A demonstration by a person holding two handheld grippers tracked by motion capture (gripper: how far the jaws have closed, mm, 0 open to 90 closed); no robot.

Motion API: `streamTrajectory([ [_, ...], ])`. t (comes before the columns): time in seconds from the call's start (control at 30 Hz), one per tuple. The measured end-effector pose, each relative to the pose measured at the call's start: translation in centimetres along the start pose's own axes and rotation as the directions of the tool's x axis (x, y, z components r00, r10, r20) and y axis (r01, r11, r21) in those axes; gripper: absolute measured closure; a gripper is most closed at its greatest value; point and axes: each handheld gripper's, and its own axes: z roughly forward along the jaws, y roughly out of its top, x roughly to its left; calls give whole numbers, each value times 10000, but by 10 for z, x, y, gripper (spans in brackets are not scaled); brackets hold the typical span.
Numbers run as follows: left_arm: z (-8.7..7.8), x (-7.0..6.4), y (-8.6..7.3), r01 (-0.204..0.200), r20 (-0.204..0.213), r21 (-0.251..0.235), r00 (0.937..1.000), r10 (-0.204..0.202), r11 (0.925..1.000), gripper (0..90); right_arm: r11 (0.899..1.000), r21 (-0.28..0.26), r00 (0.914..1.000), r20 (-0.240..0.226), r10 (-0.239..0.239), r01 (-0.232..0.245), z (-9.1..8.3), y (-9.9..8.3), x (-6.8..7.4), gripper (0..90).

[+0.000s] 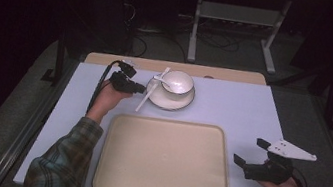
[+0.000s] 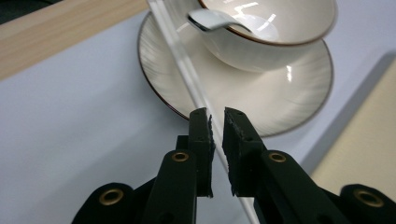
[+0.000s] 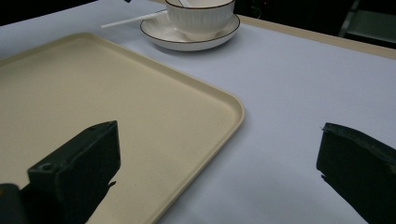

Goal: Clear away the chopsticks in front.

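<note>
Left gripper (image 1: 141,88) at ten o'clock on the table (image 1: 233,109), jaws nearly closed around a white stick (image 2: 184,70), a sliver of gap visible beside it. Stick leaning across the plate (image 2: 243,93) rim, just left of the bowl (image 1: 177,81) with a spoon (image 2: 212,19) inside. Right gripper (image 1: 251,152) at four o'clock, spread wide, gripping nothing, just beside the right edge of the beige tray (image 1: 164,159), well apart from the plate.

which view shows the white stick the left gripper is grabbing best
The left gripper view: the white stick runs between the left gripper and its fingers, leaning on the saucer. The high view shows its whole length; the right gripper view shows a far end.
</note>
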Motion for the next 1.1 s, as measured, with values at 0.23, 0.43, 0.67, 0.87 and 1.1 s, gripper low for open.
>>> streamTrajectory([
  [0.23,18,14,12,130,-148,25,9998,-130,9999,791,9999,-55,9999,59,109,-109,-2,-2,-3,0],
  [0.43,36,21,11,530,-5,-137,9986,-530,9985,791,9999,-52,9998,82,161,-160,-3,-2,-4,0],
  [0.67,43,22,14,638,97,-258,9979,-636,9976,784,9998,-72,9997,117,193,-192,-4,-3,-5,0],
  [0.87,47,17,18,503,111,-174,9987,-501,9986,782,9997,-122,9998,112,191,-190,-5,-3,-5,0],
  [1.1,50,17,17,584,117,-159,9982,-583,9982,780,9997,-137,9998,105,194,-193,-6,-3,-5,0],
])
